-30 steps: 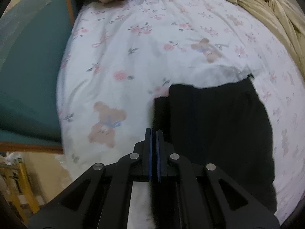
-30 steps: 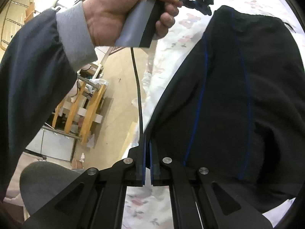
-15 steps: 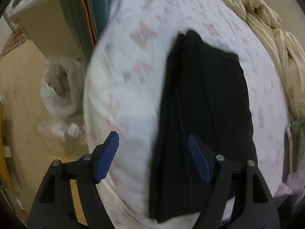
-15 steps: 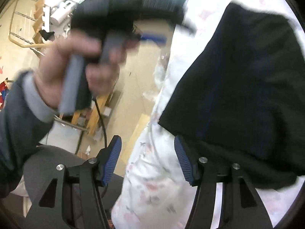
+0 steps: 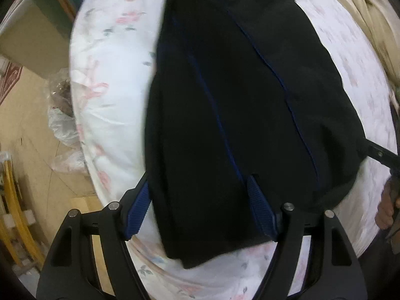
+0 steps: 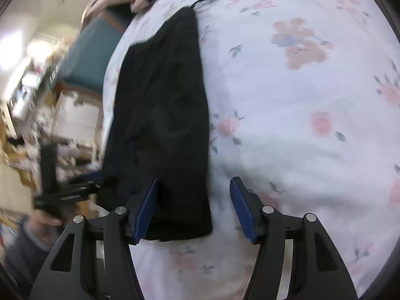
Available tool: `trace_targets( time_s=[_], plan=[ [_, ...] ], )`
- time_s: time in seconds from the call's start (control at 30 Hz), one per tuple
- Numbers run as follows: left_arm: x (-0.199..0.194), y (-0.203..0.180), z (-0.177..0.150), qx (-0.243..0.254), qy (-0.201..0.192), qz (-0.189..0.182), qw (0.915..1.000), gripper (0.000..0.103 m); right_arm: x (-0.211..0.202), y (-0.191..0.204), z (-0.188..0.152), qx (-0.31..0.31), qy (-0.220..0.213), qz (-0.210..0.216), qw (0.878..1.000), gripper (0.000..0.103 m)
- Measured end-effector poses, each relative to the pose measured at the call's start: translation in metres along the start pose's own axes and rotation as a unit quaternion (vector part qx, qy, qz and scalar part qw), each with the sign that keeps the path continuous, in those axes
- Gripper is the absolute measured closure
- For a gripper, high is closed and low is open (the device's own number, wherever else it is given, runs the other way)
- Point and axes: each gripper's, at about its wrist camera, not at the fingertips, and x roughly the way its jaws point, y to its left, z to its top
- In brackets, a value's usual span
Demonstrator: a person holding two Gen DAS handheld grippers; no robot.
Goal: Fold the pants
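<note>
One pair of black pants (image 5: pixel 240 105) with thin blue lines, maybe folded, lies on the flowery bed (image 6: pixel 300 125). Two claws, left (image 5: pixel 200 210) and right (image 6: pixel 193 207), are both wide apart, holding nothing.

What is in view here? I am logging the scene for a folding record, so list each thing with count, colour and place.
folded black pants with blue piping: one, black, lying flat near the bed's edge.
floral white bed sheet with bear prints: one, white and pink, under the pants.
crumpled beige quilt: one, beige, far side of the bed.
clear plastic bag: one, translucent, on the floor beside the bed.
teal panel with wooden trim: one, teal, beyond the bed.
left gripper: one, black with blue pads, open over the pants.
right gripper: one, black with blue pads, open over the pants' edge.
</note>
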Motion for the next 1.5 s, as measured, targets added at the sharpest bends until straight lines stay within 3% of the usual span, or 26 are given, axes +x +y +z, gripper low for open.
trace_targets(
  time_s=[0.07,0.1,0.17,0.23,0.27,0.33,0.43,0.63,0.73,0.9,1.03,1.1,1.17,1.37,1.5],
  plan=[
    [0.002,-0.009,-0.001,0.027,-0.001,0.023,0.9994,0.061,0.015,0.01,-0.005,-0.004,0.016,0.032,0.999,0.042],
    [0.003,-0.008,-0.001,0.022,-0.001,0.02,0.9995,0.068,0.023,0.014,-0.009,-0.008,0.017,0.037,0.999,0.043],
    [0.002,0.002,0.002,-0.019,0.006,-0.018,0.9997,0.09,0.034,0.018,-0.012,0.002,0.008,0.045,0.999,0.046],
    [-0.002,0.008,0.004,-0.057,0.009,-0.062,0.9964,0.095,0.034,0.005,-0.012,0.046,-0.003,0.072,0.996,0.063],
    [-0.004,0.006,0.004,-0.056,0.005,-0.068,0.9961,0.096,0.037,-0.001,-0.012,0.069,-0.006,0.091,0.993,0.082],
    [-0.007,-0.006,0.003,-0.043,-0.003,-0.054,0.9977,0.097,0.04,-0.003,-0.02,0.088,-0.003,0.104,0.991,0.084],
    [-0.02,-0.019,-0.003,-0.051,-0.014,-0.042,0.9977,0.097,0.023,0.007,-0.022,0.063,-0.021,0.085,0.994,0.09],
    [-0.089,-0.024,-0.033,-0.1,-0.076,-0.109,0.9861,0.097,-0.042,0.044,-0.023,0.031,-0.062,0.079,0.994,0.092],
    [-0.14,-0.034,-0.055,-0.106,-0.124,-0.15,0.9751,0.097,-0.09,0.067,-0.031,-0.002,-0.086,0.079,0.993,0.092],
    [-0.239,-0.053,-0.089,-0.097,-0.215,-0.225,0.9454,0.097,-0.192,0.116,-0.05,-0.038,-0.153,0.108,0.982,0.092],
    [-0.307,-0.079,-0.099,-0.072,-0.28,-0.258,0.922,0.097,-0.248,0.153,-0.052,-0.06,-0.193,0.112,0.973,0.092],
    [-0.321,-0.079,-0.095,-0.065,-0.29,-0.269,0.9163,0.097,-0.266,0.162,-0.047,-0.056,-0.199,0.111,0.972,0.092],
    [-0.323,-0.079,-0.088,-0.058,-0.302,-0.257,0.9163,0.097,-0.277,0.161,-0.048,-0.059,-0.201,0.109,0.972,0.092],
    [-0.324,-0.091,-0.052,-0.062,-0.317,-0.231,0.9178,0.097,-0.277,0.157,-0.024,-0.057,-0.197,0.092,0.974,0.092],
    [-0.317,-0.086,-0.041,-0.074,-0.332,-0.232,0.9113,0.097,-0.275,0.155,-0.01,-0.055,-0.204,0.091,0.973,0.092]
  ],
)
